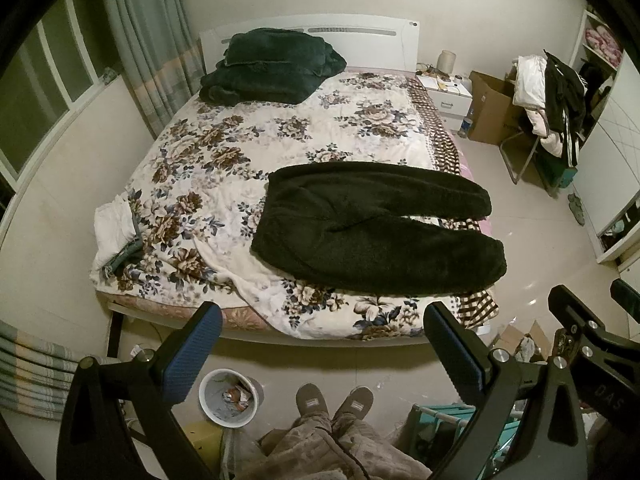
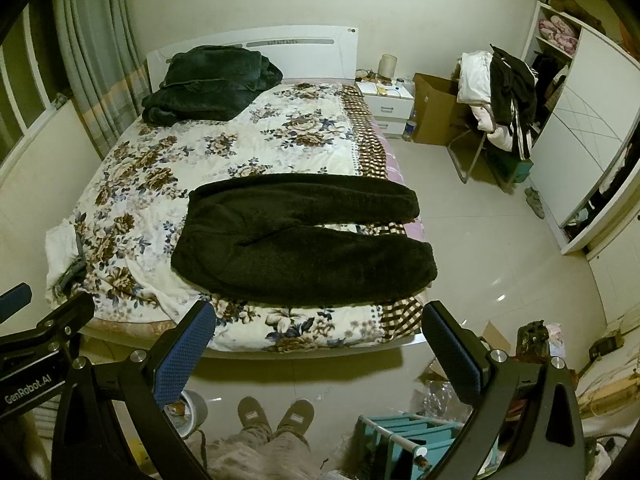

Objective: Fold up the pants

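Black fleece pants [image 1: 372, 220] lie flat and spread on the near right part of the floral bed [image 1: 240, 152], waistband to the left, both legs pointing right, cuffs at the bed's right edge. They show in the right wrist view [image 2: 300, 236] too. My left gripper [image 1: 320, 344] is open and empty, held above the floor short of the bed's foot edge. My right gripper [image 2: 320, 344] is also open and empty, at about the same distance from the bed. The right gripper's body shows at the right edge of the left wrist view [image 1: 592, 332].
A dark green folded blanket [image 1: 272, 66] lies at the headboard. A white cloth [image 1: 114, 228] sits at the bed's near left corner. A waste bin [image 1: 230, 398], my slippered feet [image 1: 334, 402], a teal rack [image 2: 404, 436], a nightstand [image 1: 446, 96], cardboard box [image 1: 490, 108] and clothes-laden chair [image 1: 548, 104] are around.
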The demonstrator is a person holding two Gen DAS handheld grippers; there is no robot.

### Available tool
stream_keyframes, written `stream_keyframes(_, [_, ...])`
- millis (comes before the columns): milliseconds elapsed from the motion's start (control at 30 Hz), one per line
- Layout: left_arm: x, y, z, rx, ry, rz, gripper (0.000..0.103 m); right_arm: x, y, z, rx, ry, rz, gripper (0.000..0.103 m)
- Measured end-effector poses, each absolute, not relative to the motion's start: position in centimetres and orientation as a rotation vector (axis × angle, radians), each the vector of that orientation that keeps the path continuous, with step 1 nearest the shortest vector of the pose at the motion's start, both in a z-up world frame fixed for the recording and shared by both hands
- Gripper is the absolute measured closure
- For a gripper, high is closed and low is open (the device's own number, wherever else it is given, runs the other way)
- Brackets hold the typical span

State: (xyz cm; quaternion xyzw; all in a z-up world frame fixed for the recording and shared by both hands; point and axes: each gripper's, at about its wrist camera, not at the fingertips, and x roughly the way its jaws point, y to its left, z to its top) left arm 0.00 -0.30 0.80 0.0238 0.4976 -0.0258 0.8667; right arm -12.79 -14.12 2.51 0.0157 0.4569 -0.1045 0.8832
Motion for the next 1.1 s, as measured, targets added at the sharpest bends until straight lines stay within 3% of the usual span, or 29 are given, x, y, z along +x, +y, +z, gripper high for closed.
stream_keyframes(1100, [1.0, -0.2, 2.5, 0.045, 1.03, -0.052, 0.0, -13.0, -14.3, 2.9, 0.034, 0.946, -0.216, 0.0])
